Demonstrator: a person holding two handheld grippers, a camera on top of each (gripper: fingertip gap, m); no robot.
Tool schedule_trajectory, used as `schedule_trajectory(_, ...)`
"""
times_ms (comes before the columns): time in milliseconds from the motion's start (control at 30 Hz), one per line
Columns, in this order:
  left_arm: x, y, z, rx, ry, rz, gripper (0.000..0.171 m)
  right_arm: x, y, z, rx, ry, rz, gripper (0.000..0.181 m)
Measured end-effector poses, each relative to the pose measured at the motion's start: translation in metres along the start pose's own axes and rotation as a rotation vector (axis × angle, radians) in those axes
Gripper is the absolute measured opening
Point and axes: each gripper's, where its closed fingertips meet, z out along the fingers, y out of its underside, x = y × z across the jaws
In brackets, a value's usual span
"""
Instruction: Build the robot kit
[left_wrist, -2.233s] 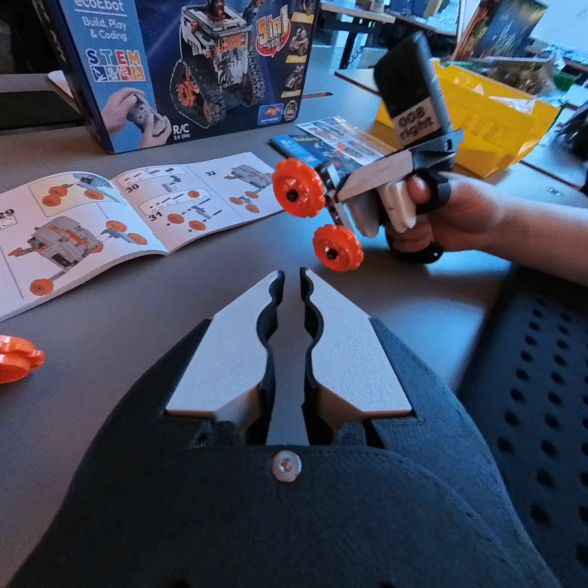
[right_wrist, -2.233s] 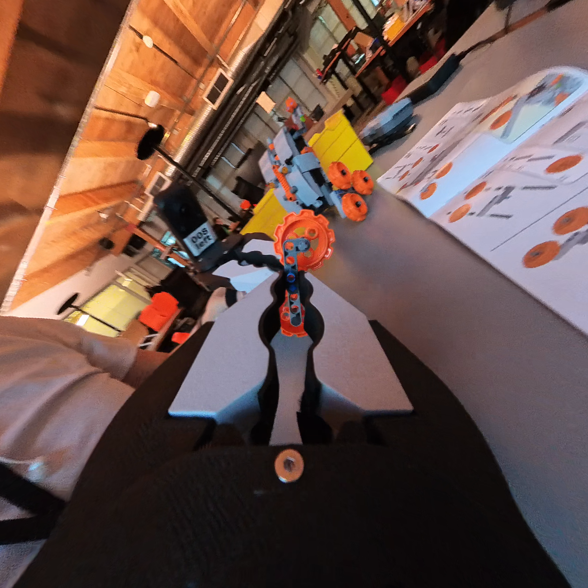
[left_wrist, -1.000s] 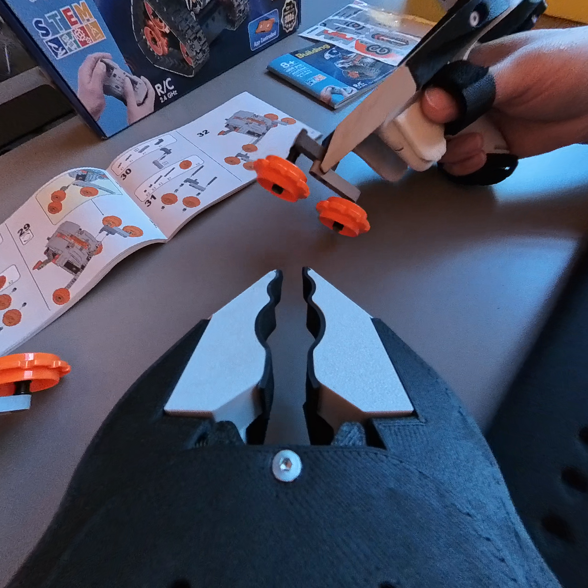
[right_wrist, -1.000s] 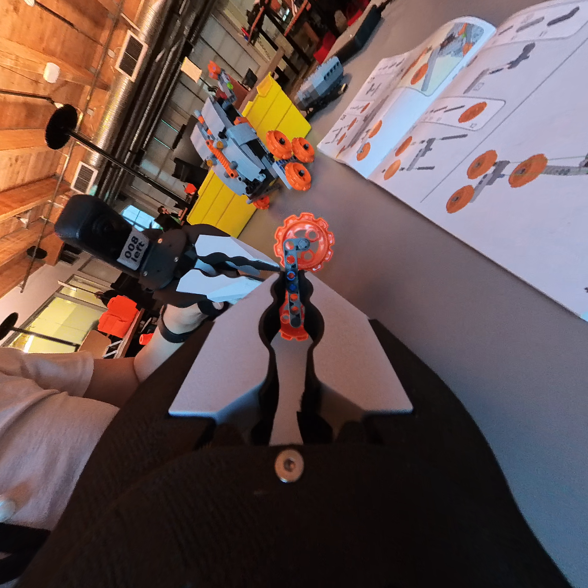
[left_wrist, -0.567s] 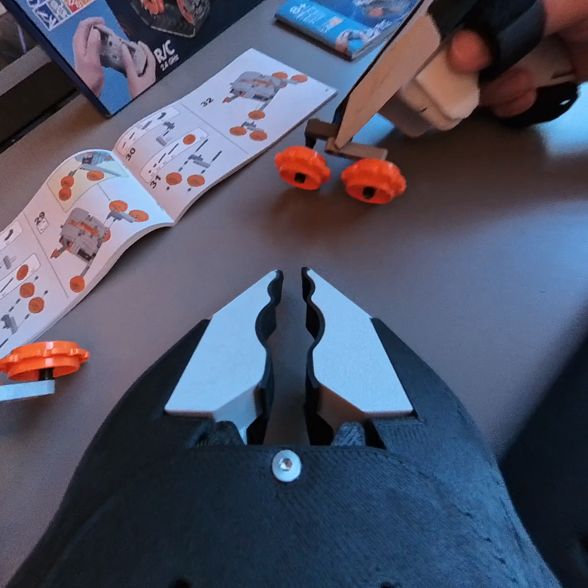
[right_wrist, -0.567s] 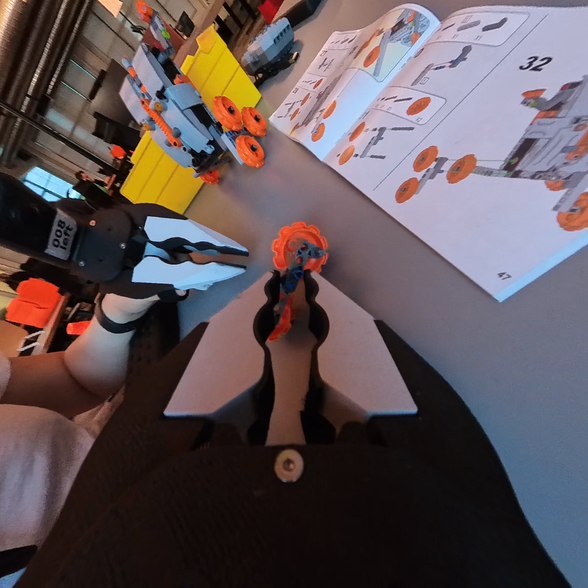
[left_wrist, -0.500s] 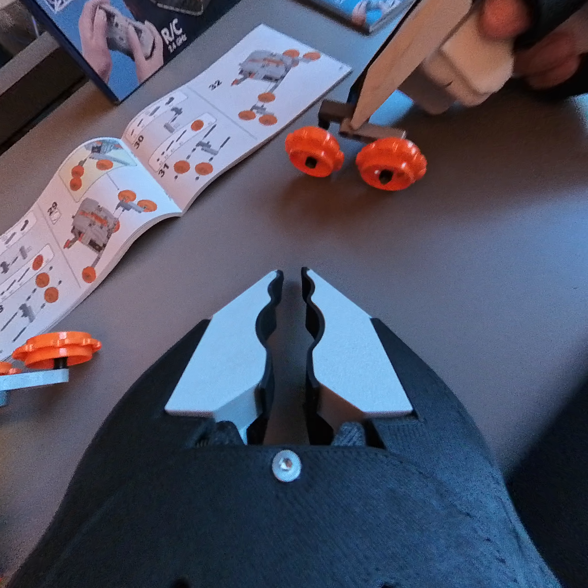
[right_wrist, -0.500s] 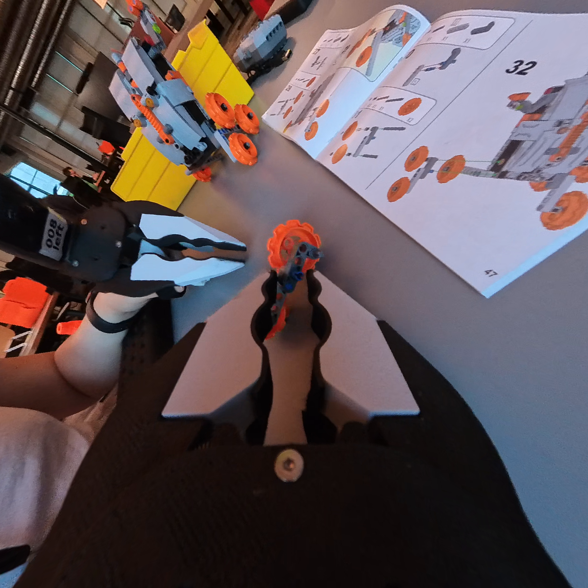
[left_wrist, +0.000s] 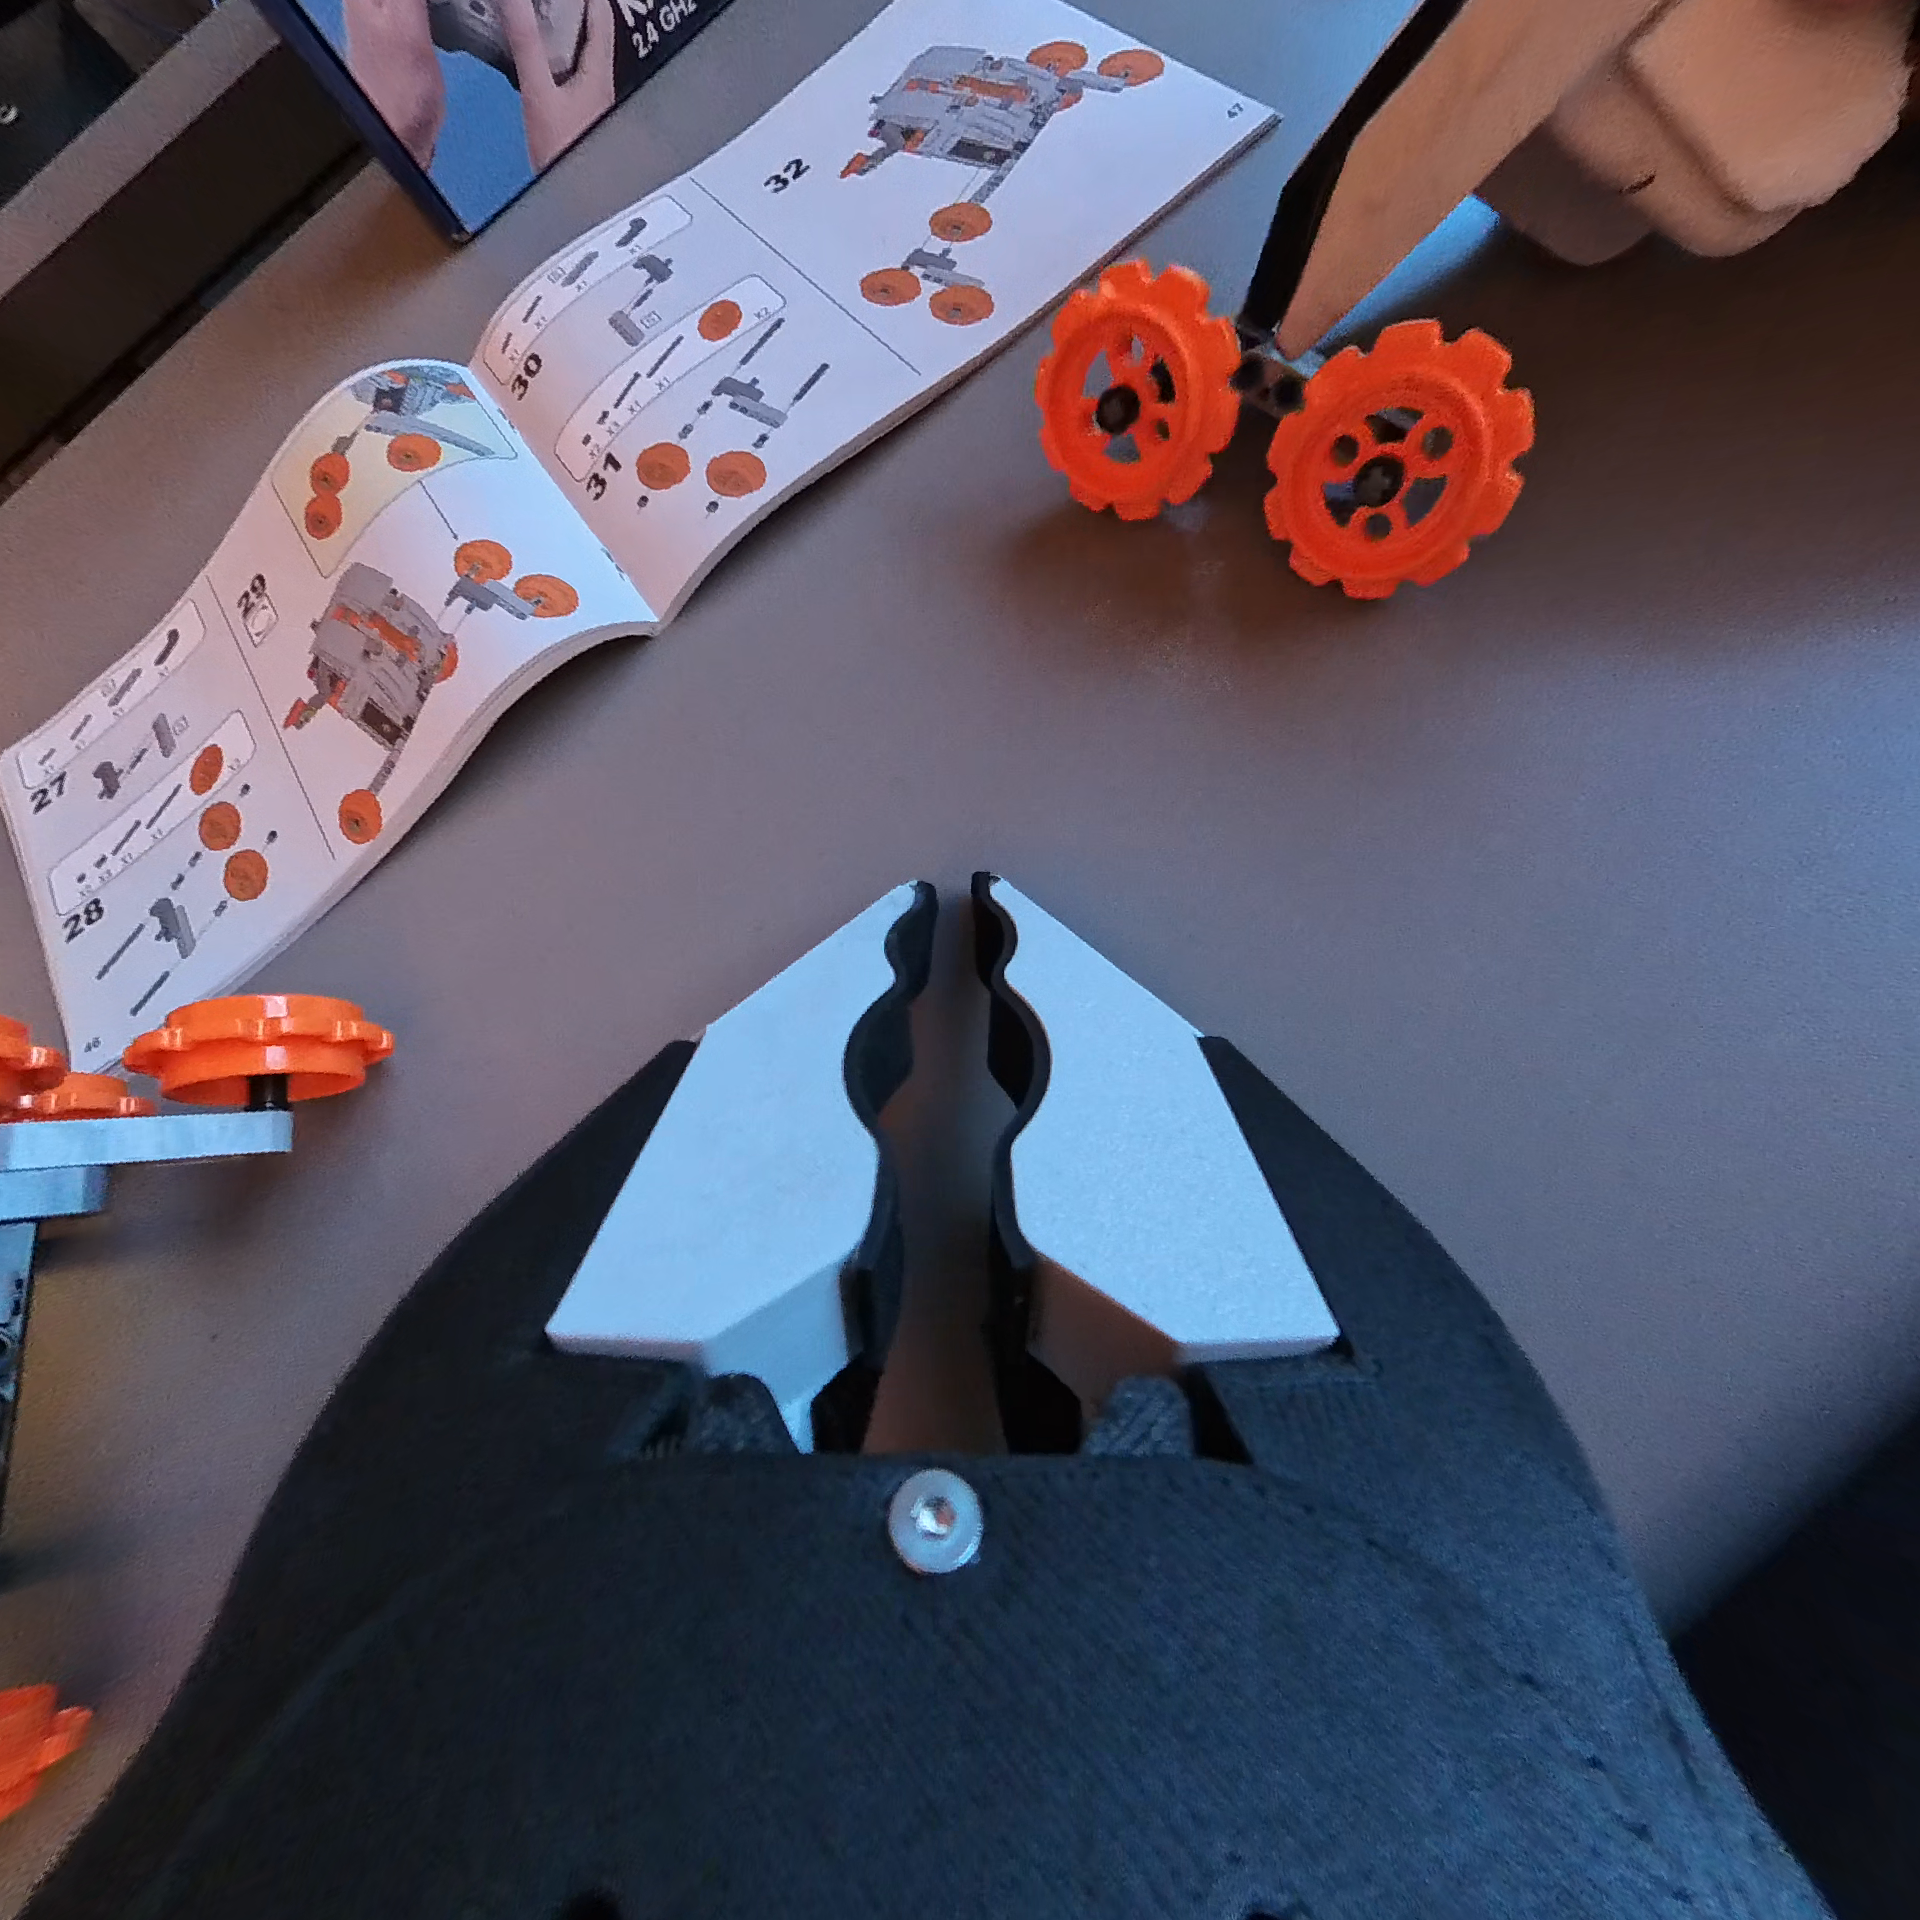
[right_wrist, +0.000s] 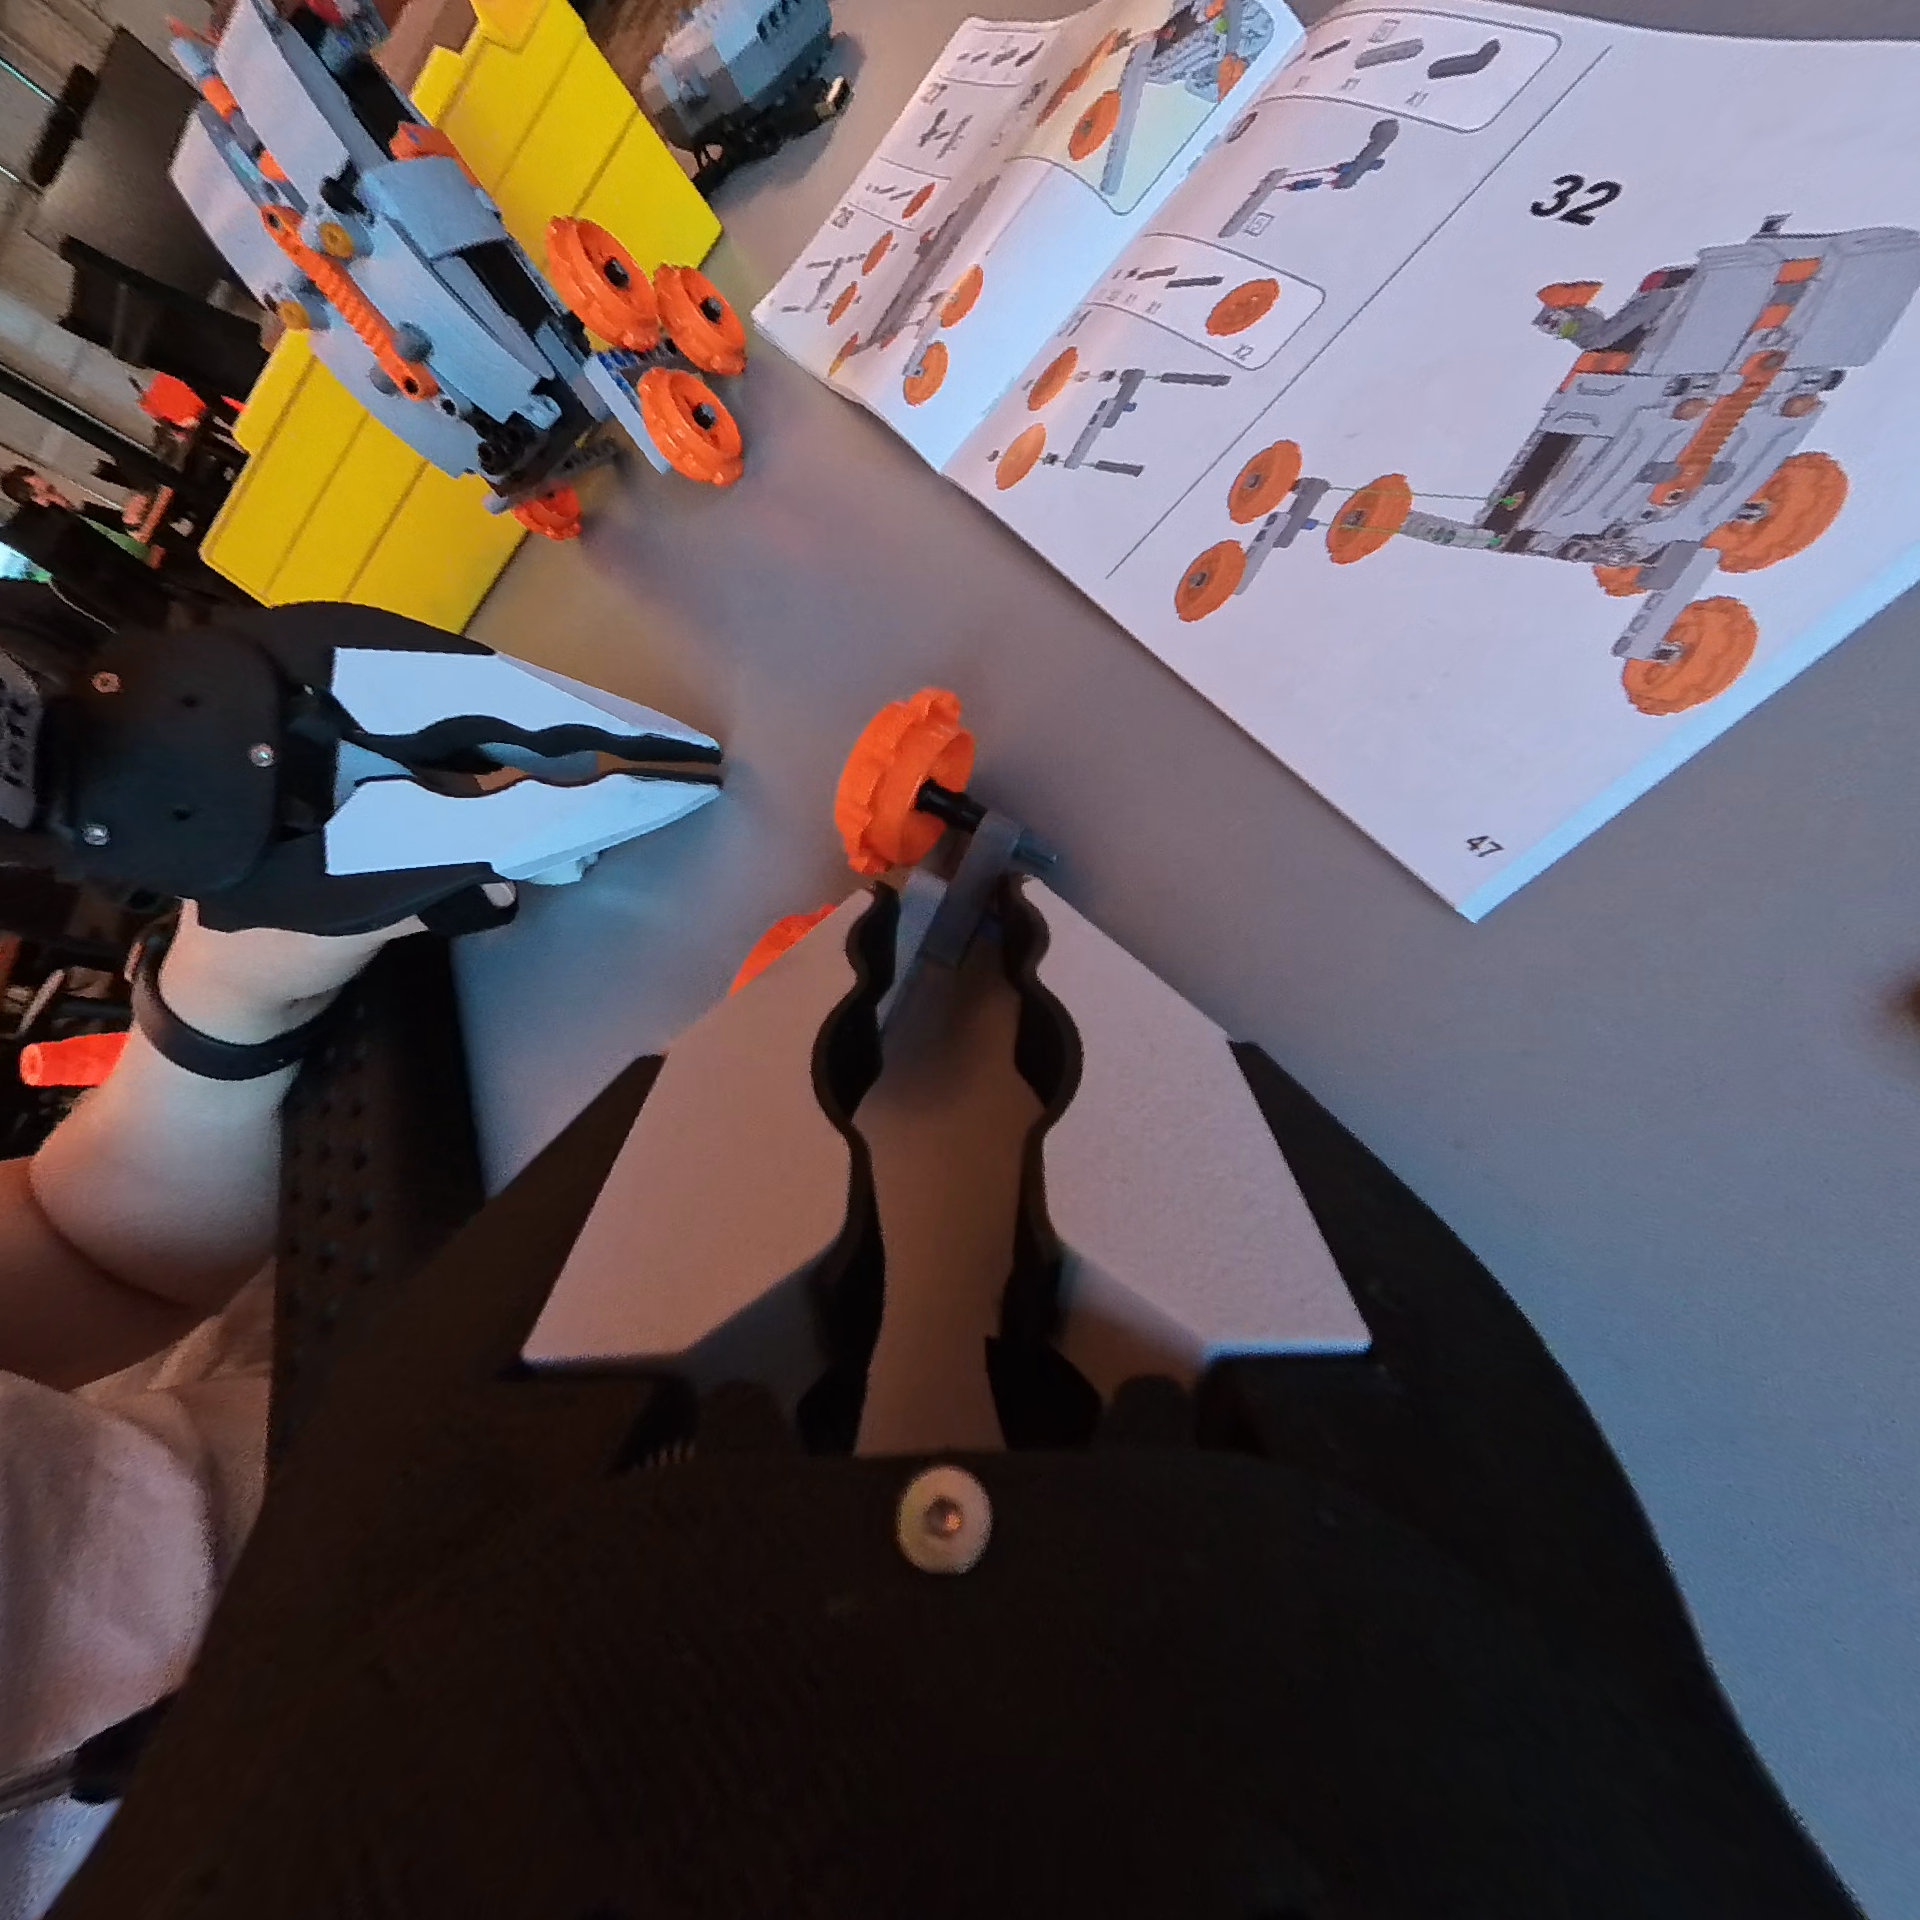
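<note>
Lowered from mid-air, the wheel assembly now stands on the grey table on its two orange wheels, where 2.2 s ago the right gripper held it up clear of the surface. That gripper has also loosened: its fingers now stand a little apart around the grey beam joining the wheels, and whether they still press on it cannot be told. The left gripper has come nearer to the assembly and the open instruction booklet, its jaws nearly closed with only a thin gap, gripping nothing.

From the left wrist view both wheels show face-on, just beside the booklet's right corner, with a blue box standing behind the booklet and part of a grey and orange model at the left edge. The right wrist view shows one wheel edge-on and only a sliver of the other, and adds the whole model lying in front of yellow bins, plus the person's left hand.
</note>
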Motion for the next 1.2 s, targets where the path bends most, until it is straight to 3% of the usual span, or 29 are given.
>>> schedule_trajectory(267, 0.000, 0.000, 0.000, 0.002, 0.006, -0.014, 0.006, 0.003, -0.003, -0.002, 0.005, 0.069, -0.092, 0.020)
schedule_trajectory(667, -0.001, -0.001, 0.002, 0.004, 0.012, -0.053, 0.006, 0.010, -0.026, -0.019, 0.034, 0.512, -0.661, 0.038)
schedule_trajectory(1200, -0.001, -0.001, 0.002, 0.008, 0.029, -0.081, 0.006, 0.066, -0.058, -0.071, 0.188, 0.975, -0.513, 0.039)
